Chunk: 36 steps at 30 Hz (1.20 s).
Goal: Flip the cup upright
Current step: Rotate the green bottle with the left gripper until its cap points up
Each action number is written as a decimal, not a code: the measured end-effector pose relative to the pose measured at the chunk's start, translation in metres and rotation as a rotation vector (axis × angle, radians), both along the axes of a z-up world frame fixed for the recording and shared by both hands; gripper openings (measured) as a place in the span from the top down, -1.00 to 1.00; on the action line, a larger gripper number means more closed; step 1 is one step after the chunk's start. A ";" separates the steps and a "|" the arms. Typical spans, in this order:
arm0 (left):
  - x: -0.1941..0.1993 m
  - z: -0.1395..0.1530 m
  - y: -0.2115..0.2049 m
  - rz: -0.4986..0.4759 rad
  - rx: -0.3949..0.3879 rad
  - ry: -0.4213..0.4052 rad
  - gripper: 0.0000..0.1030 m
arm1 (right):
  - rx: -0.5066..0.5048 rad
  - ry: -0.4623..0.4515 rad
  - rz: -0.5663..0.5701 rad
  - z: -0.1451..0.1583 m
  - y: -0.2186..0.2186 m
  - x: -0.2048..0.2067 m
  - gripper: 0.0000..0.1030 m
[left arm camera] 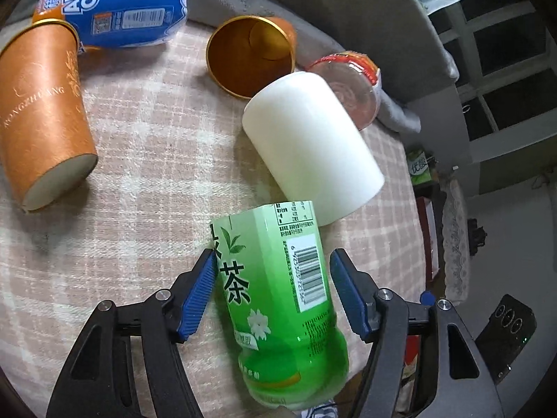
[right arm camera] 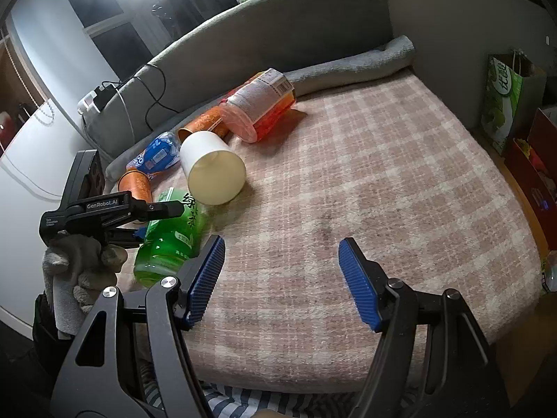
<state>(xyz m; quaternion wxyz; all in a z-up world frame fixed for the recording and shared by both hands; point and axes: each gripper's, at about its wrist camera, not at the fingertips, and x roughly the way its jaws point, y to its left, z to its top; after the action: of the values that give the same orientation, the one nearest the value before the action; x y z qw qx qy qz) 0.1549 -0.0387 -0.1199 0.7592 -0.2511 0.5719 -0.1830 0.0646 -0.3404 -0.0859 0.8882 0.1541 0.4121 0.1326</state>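
Observation:
A white cup (left arm camera: 310, 142) lies on its side on the checked blanket (left arm camera: 146, 160), its mouth toward the right wrist camera (right arm camera: 214, 170). Two orange cups also lie on their sides, one at the left (left arm camera: 41, 111), one at the back with its gold inside showing (left arm camera: 250, 55). My left gripper (left arm camera: 273, 292) is open around a lying green tea bottle (left arm camera: 278, 299); the left pad touches it, the right pad stands just clear. My right gripper (right arm camera: 280, 275) is open and empty over bare blanket, well right of the white cup.
A blue-labelled bottle (left arm camera: 122, 10) and a red-orange bottle (right arm camera: 259, 104) lie at the back by a grey rolled cushion (right arm camera: 365, 62). The grey headboard (right arm camera: 278, 17) curves behind. A green bag (right arm camera: 504, 97) stands beyond the bed's right edge.

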 end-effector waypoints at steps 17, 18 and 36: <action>-0.013 0.023 -0.001 -0.001 0.052 -0.112 -0.12 | -0.003 0.002 -0.002 -0.001 -0.001 0.002 -0.37; -0.015 0.028 -0.001 -0.002 0.062 -0.133 -0.11 | -0.002 0.002 -0.002 -0.001 -0.001 0.002 -0.37; -0.047 0.070 -0.022 0.029 0.326 -0.476 -0.07 | 0.000 -0.011 -0.005 0.005 0.003 -0.001 -0.37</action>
<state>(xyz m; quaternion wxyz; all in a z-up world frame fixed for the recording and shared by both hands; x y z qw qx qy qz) 0.1074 -0.0606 -0.0503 0.9049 -0.0841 0.3959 -0.1315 0.0640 -0.3377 -0.0810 0.8907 0.1542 0.4070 0.1313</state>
